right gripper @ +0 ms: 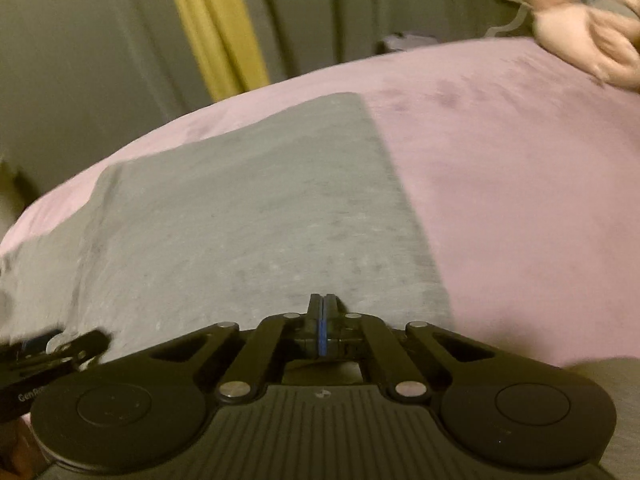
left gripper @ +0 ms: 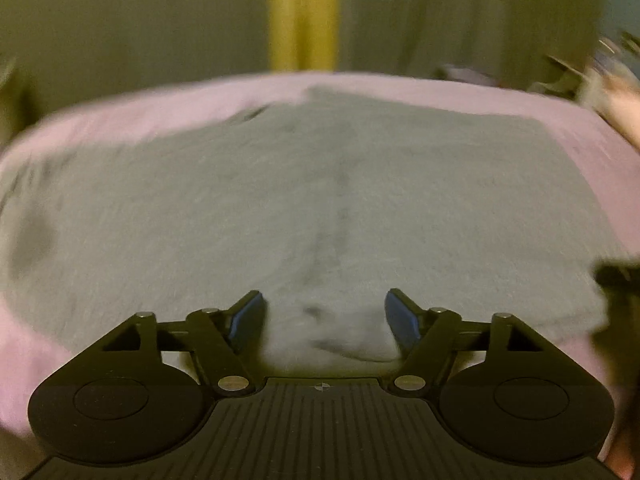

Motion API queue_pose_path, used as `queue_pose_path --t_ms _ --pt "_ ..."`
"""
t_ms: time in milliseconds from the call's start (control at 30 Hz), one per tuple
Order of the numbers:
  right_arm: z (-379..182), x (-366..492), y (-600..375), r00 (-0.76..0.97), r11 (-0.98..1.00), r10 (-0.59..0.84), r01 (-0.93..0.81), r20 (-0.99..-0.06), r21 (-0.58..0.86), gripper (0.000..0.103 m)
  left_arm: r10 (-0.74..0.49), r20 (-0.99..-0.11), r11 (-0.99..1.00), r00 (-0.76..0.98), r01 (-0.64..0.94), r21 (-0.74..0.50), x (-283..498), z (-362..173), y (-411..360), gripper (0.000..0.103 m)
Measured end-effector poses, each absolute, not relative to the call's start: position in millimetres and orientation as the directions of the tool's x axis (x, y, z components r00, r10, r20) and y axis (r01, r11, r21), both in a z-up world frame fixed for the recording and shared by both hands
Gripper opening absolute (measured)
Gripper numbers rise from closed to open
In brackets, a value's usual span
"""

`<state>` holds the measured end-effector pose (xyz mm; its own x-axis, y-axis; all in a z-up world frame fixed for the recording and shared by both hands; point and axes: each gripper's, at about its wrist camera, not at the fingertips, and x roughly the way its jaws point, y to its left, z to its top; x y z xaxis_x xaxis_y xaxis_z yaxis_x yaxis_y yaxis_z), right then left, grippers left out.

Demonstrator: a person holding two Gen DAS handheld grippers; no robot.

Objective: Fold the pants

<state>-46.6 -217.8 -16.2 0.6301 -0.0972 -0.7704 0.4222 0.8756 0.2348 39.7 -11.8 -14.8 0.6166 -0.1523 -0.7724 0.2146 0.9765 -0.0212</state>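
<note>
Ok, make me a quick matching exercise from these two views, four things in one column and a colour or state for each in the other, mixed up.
Column one:
1. pants
2. bed cover
3. left gripper
4. right gripper

Column two:
A. shut
B. pink
C. open
D. grey

Pairs: 1-D, 2-B, 3-C, 4-A

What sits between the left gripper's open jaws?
A raised wrinkle at the near edge of the grey pants, seen in the left wrist view; the left gripper isn't pinching it.
</note>
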Motion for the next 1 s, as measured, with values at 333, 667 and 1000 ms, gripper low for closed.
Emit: queue_pose_path --t_ms 333,667,1000 --pt "-10.7 -52.1 -202.0 0.644 0.913 -0.073 0.35 -0.761 0.208 0.005 -0.058 -0.763 0.993 0.644 -0.045 -0.113 52.9 -1.2 30.8 0.087" --pt "-15.9 -48.5 -210.1 0.657 0.882 -0.071 0.393 -0.751 0.261 0.005 0.007 -0.697 0.809 0.717 -0.413 -0.417 91.0 47.8 147.7 0.092" --pt "-18.6 -40.5 -202.3 0.682 0.902 -0.036 0.337 -0.731 0.27 0.042 0.268 -0.605 0.837 0.75 -0.492 -0.239 80.6 118.2 292.1 0.096"
